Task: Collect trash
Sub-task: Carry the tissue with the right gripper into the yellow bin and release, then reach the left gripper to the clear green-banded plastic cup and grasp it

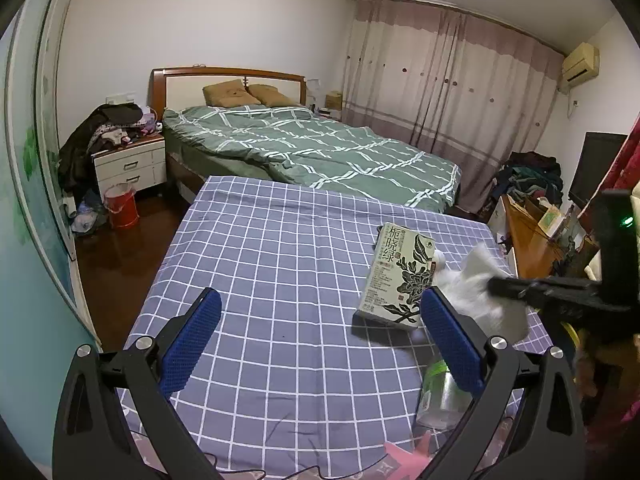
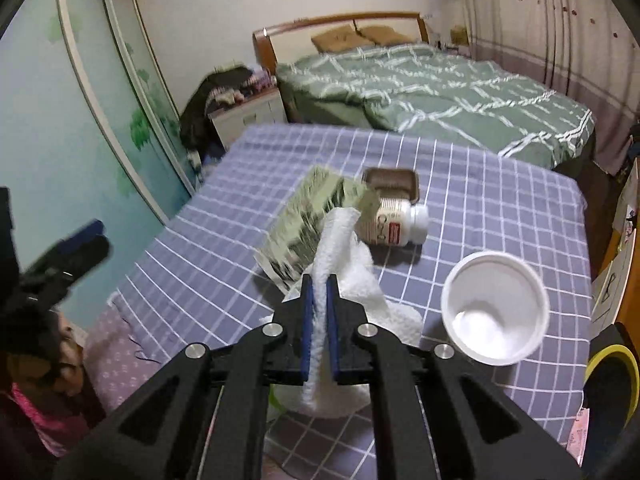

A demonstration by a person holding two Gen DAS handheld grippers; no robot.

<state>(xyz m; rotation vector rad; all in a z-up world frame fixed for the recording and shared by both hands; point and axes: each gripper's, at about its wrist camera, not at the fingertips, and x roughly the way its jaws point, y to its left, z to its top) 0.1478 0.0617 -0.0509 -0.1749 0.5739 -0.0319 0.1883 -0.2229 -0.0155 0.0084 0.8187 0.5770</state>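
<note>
Right gripper (image 2: 318, 280) nearest the lens, blue pads pinched tight on white tissue (image 2: 340, 248), wad lifted clear of checked cloth (image 2: 500, 208) and hanging over its near edge. Soft, near weightless, crushes to nothing; no slip risk once pinched, but loose folds trail below the jaws and could snag or tear if dragged. Best hold is the thick bunched middle, as now, not a single flap. Just beyond the tissue: green tea carton (image 2: 312, 220), lying flat, blurred in right wrist view, sharp in left. Stiff card, probably light if empty; take across the narrow side. Behind it, white pill bottle (image 2: 396, 224) on its side, smooth and round, likely to roll; grip across the body, not the cap. Brown tin (image 2: 394, 182) touching or just behind the bottle, cannot tell which. White plastic cup (image 2: 496, 308) to the right, mouth toward camera, thin-walled, will flex; pinch the rim lightly. Left gripper (image 1: 320, 312) spread wide, holding nothing, over the cloth near its front edge. Clear plastic bottle (image 1: 440, 396) partly hidden behind its right finger, slippery and crushable. Red bucket (image 1: 120, 208) on the floor by the nightstand, possibly a bin, unconfirmed. Green bed (image 1: 320, 148) behind the table.
</note>
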